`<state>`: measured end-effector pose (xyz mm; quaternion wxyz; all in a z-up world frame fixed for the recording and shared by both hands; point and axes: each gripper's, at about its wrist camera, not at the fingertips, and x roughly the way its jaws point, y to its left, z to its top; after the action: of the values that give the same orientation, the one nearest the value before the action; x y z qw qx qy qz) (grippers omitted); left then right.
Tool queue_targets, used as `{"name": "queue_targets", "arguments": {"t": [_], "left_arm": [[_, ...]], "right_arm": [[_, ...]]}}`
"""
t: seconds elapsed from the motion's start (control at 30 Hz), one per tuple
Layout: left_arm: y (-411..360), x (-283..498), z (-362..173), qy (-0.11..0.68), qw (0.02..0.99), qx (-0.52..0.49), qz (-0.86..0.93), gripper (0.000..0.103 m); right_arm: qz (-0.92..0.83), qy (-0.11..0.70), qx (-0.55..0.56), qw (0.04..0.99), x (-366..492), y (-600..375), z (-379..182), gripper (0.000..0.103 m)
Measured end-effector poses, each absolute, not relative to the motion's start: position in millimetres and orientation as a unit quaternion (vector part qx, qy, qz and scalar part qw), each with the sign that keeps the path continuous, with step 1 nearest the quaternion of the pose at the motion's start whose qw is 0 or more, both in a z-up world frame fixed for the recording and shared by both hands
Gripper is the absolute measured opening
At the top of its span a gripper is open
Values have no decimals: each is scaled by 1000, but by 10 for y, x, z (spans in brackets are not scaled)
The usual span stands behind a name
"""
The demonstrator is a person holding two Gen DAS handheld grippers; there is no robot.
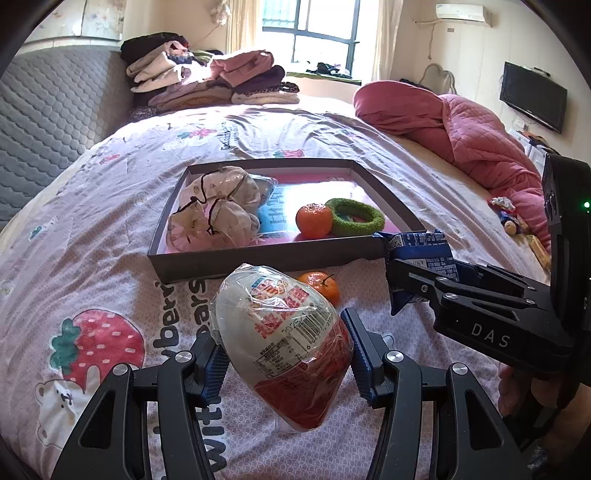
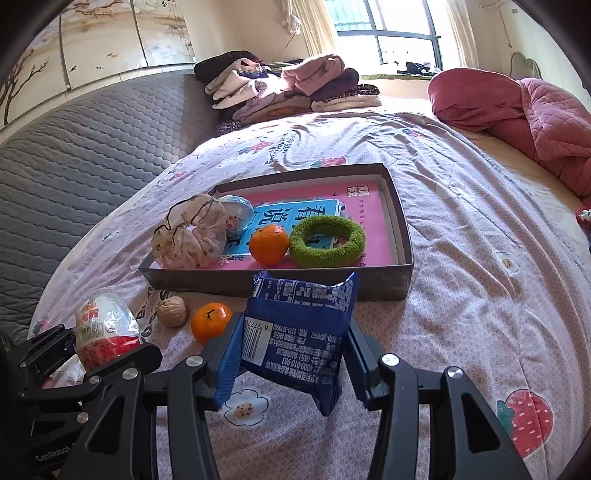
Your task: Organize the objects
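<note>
Grey cardboard box tray (image 2: 404, 240), one, shallow and open-topped, lying on a pink printed bedsheet (image 2: 461, 295) with strawberry motifs. Contents of tray: one pink-and-blue book or printed sheet (image 2: 369, 210) flat on the bottom; one tangerine (image 2: 268, 244); one green fuzzy ring (image 2: 327, 242), touching or just beside that tangerine; one bundle of cream patterned cloth pouches with dark drawstrings (image 2: 188, 236), exact count not clear; one small clear-wrapped item (image 2: 236, 212) partly hidden behind the bundle. Loose on the sheet in front of the tray: one second tangerine (image 2: 210, 320) with stem, and one walnut (image 2: 171, 311) just beside it. Tangerines total two. Grippers, two. Left gripper (image 1: 282, 354): clamped on one egg-shaped candy (image 1: 284, 339), white above and red below, in clear crinkled wrap, held above the sheet near the tray's front wall. Right gripper (image 2: 291, 356): clamped on one blue snack packet (image 2: 303, 332) with white print and a barcode, held upright in front of the tray's near wall. Part of one hand (image 1: 524, 387) shows behind the right gripper's handle. Background: one stack of folded clothes (image 2: 288, 85) at the far end of the bed, one rolled pink quilt (image 2: 524, 110), one window (image 1: 321, 33), one wall-mounted television (image 1: 533, 96).
</note>
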<state>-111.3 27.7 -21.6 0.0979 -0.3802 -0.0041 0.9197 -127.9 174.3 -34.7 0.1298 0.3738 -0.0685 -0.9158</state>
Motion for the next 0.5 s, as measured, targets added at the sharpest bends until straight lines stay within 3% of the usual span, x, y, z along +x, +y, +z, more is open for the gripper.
{"name": "queue_targets", "arguments": {"t": [0.5], "left_arm": [[286, -1123, -64, 5, 93, -354, 931, 58]], "right_arm": [[-925, -56, 350, 133, -1213, 1736, -203, 50]]}}
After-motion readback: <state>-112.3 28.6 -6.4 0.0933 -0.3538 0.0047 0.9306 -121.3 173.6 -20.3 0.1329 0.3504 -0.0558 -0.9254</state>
